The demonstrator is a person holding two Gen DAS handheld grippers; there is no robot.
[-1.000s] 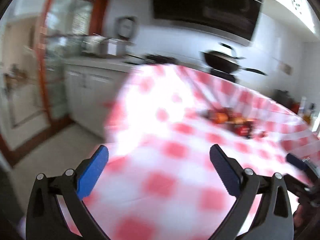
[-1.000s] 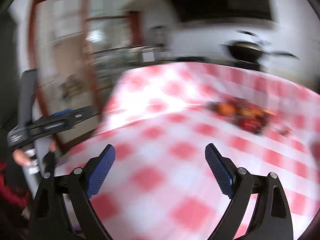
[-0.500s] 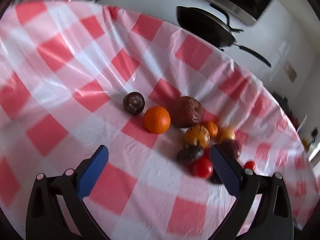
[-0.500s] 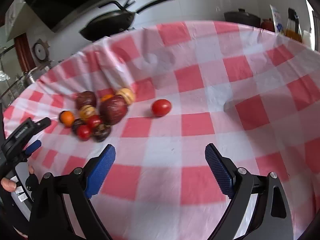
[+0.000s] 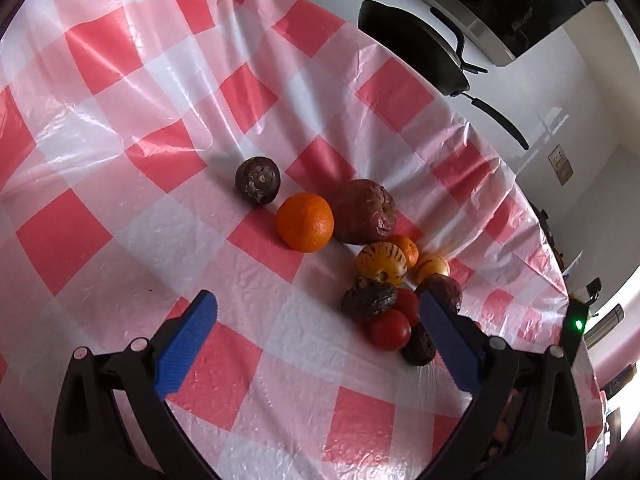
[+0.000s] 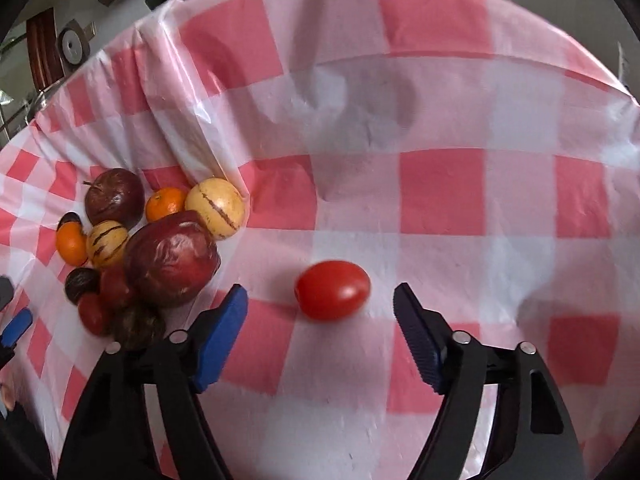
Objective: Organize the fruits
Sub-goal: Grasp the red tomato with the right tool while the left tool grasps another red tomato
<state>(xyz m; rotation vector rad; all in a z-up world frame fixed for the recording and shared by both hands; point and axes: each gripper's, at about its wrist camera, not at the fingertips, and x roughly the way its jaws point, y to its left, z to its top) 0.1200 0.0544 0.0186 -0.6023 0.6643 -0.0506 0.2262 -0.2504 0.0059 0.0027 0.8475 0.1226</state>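
Observation:
A lone red tomato (image 6: 332,290) lies on the red-and-white checked cloth (image 6: 440,192), just ahead of my right gripper (image 6: 320,300). Its jaws are closing, one on each side of the tomato, with gaps left and right, nothing pressed. To the tomato's left sits a heap of fruit: a big dark red fruit (image 6: 172,258), a yellow striped fruit (image 6: 216,208), small oranges and dark wrinkled fruits. In the left wrist view an orange (image 5: 306,222), a dark round fruit (image 5: 258,179), a large wrinkled fruit (image 5: 366,211) and small tomatoes (image 5: 390,329) lie ahead of my open, empty left gripper (image 5: 316,316).
A black wok (image 5: 416,46) with a long handle stands beyond the table's far edge against a white wall. The cloth (image 5: 120,128) is wrinkled, with a raised fold (image 6: 192,120) behind the heap. The left gripper's blue pad (image 6: 16,326) shows at the right wrist view's left edge.
Both grippers swung from facing the room down over the table. The right one came close to the lone tomato and its jaws narrowed around it. The left one has kept still over the last half second.

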